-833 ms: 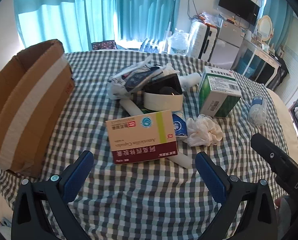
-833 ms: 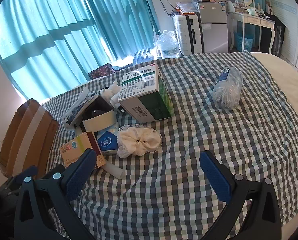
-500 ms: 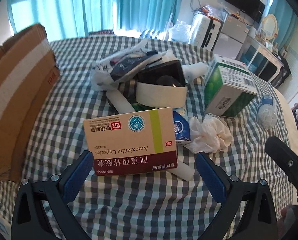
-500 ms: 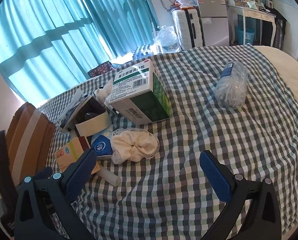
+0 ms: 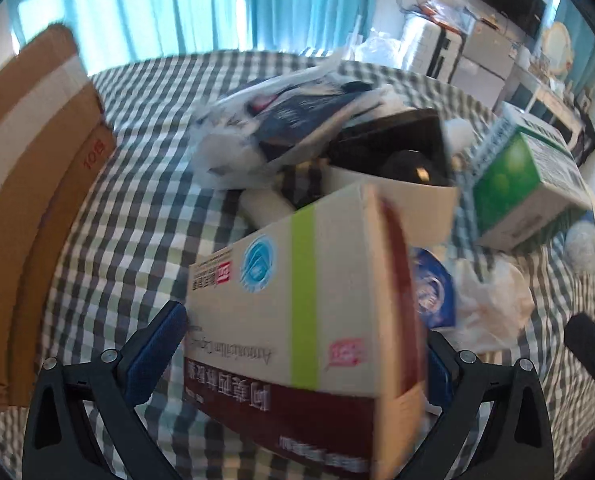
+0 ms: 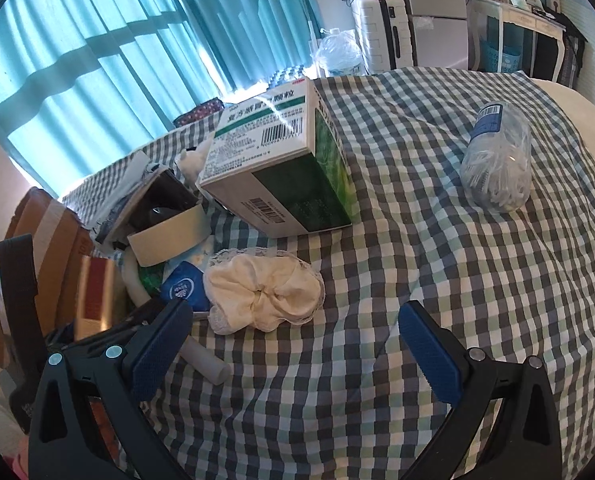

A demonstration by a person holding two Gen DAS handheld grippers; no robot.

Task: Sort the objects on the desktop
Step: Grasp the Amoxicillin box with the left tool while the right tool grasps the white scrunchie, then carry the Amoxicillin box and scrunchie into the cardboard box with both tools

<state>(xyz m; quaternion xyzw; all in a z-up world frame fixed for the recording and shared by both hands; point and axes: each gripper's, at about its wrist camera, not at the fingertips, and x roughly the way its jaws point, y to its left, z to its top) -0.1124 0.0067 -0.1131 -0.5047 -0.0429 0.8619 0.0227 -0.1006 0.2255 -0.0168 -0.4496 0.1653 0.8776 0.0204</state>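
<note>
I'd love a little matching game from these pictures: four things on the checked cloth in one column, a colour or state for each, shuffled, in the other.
Things:
1. beige and maroon medicine box
2. green and white carton
3. cream lace scrunchie
4. clear plastic jar of swabs

States:
A. lying on its side, apart from the pile
B. between the left gripper fingers
C. barcode facing up
D. crumpled, soft fabric

Pairs: 1-B, 2-C, 3-D, 4-A

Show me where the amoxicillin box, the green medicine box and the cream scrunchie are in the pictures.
amoxicillin box (image 5: pixel 297 320), left wrist view, on its beige top face beside the green stripe.
green medicine box (image 6: pixel 281 148), right wrist view, on its white printed top face.
cream scrunchie (image 6: pixel 263 290), right wrist view, on its gathered middle.
</note>
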